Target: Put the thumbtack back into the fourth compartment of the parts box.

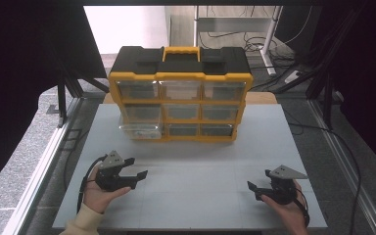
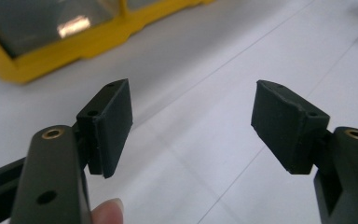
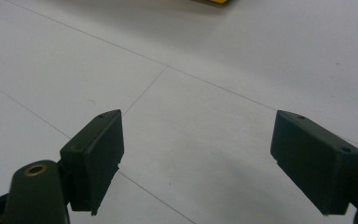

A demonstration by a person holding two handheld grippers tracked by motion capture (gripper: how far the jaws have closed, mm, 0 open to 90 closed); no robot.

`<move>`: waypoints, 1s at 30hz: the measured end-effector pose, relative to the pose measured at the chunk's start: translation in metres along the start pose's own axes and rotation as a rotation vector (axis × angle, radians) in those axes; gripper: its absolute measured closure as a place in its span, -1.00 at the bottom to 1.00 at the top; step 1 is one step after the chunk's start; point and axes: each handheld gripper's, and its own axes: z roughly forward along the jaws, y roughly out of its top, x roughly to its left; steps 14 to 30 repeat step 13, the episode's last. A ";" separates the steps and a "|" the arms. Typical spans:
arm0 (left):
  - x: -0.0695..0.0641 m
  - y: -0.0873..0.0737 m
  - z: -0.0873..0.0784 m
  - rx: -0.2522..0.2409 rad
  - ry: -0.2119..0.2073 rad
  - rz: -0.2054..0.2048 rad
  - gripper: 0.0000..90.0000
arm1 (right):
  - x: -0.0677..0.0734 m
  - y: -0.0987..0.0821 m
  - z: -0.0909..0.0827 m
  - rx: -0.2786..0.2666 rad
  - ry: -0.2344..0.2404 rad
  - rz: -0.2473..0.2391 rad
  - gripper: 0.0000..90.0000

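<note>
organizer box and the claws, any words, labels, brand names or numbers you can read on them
None can be read.
Organizer box: no lettering shows on the black lid, yellow frame or clear drawers; anything there is too small to tell.
Left claw and right claw: plain black pads, no markings.
Table: only thin lines, no text.

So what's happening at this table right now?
A person holds a gripper in each hand over a white table, in front of a yellow and black drawer cabinet. The left gripper and the right gripper both have their jaws open with nothing between them. One clear drawer at the cabinet's lower left sticks out; the others look closed. Neither gripper touches the cabinet.
</note>
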 end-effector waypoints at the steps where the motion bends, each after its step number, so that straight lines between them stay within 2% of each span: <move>1: 0.001 -0.002 0.000 0.001 0.003 -0.006 -0.36 | 0.000 0.000 0.000 0.000 0.000 0.000 -0.61; 9: 0.009 -0.014 0.004 0.020 0.019 -0.023 -0.38 | -0.002 0.001 0.002 -0.003 0.004 -0.001 -0.61; 13: 0.011 -0.016 0.004 0.020 0.031 -0.030 -0.40 | -0.003 0.002 0.002 -0.018 0.004 0.001 -0.61; 30: 0.011 -0.016 0.004 0.020 0.031 -0.030 -0.40 | -0.003 0.002 0.002 -0.018 0.004 0.001 -0.61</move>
